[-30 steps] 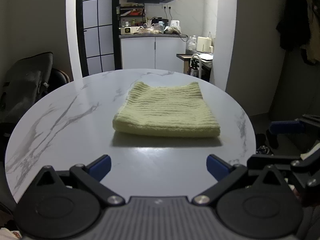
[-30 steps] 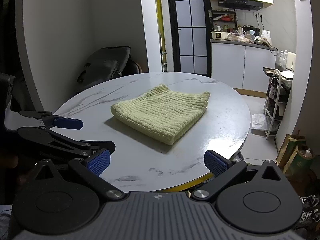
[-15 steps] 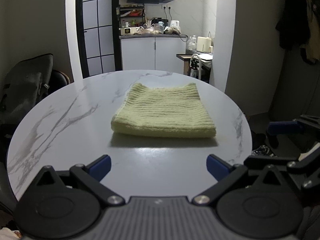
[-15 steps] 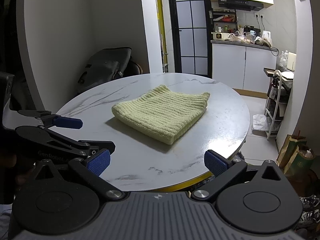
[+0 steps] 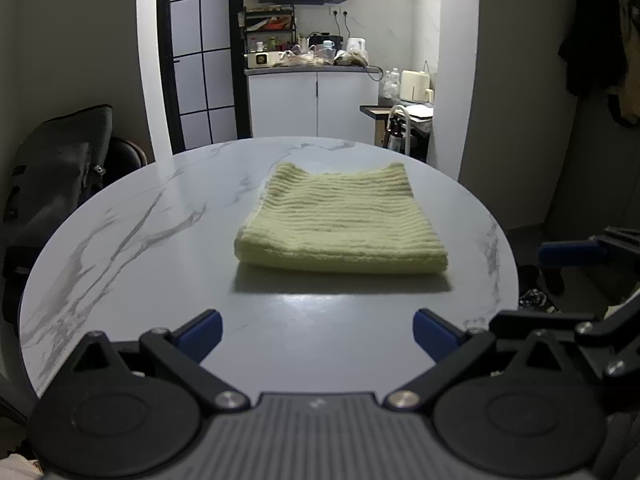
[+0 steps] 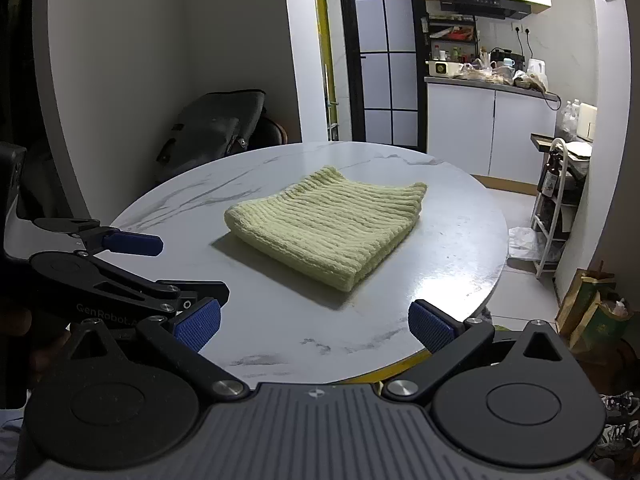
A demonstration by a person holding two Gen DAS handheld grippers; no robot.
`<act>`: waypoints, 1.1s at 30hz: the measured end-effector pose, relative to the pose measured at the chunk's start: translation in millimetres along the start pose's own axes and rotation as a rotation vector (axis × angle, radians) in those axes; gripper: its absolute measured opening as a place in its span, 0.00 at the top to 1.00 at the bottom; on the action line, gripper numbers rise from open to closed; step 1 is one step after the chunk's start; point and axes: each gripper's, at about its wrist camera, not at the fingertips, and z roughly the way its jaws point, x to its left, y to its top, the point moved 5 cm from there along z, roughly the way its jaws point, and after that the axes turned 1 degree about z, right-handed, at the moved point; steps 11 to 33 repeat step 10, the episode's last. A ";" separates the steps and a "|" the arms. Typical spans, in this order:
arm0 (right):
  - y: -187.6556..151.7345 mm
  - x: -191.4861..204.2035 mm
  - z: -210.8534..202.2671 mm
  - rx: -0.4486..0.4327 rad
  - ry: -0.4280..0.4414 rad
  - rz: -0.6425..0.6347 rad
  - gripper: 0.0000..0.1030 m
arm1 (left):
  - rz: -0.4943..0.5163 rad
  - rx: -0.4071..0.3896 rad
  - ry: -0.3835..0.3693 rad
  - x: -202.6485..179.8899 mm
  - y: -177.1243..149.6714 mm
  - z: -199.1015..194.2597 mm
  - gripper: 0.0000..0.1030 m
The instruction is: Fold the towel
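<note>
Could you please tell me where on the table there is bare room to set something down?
Bare marble lies left of the towel up to the table rim, and in the strip between towel and near edge. Right of the towel only a narrow margin remains.

The left gripper (image 5: 317,332) is built of black linkage arms pinned with silver screws, tipped with blue textured pads (image 5: 200,333), over a grey ribbed housing flanked by round black discs. The right gripper (image 6: 314,326) is made alike. White "GenRobot" lettering is printed on one black arm.
</note>
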 end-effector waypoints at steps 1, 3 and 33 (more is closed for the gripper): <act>-0.2 0.2 0.8 0.001 -0.001 -0.003 0.00 | -0.006 -0.003 -0.005 0.8 0.7 0.1 0.00; -0.6 0.3 2.3 0.003 -0.004 -0.009 0.00 | -0.009 -0.004 -0.017 1.0 1.3 1.8 0.00; 0.8 -3.7 7.7 0.010 -0.004 0.000 0.00 | -0.031 -0.027 -0.026 6.6 1.4 5.5 0.00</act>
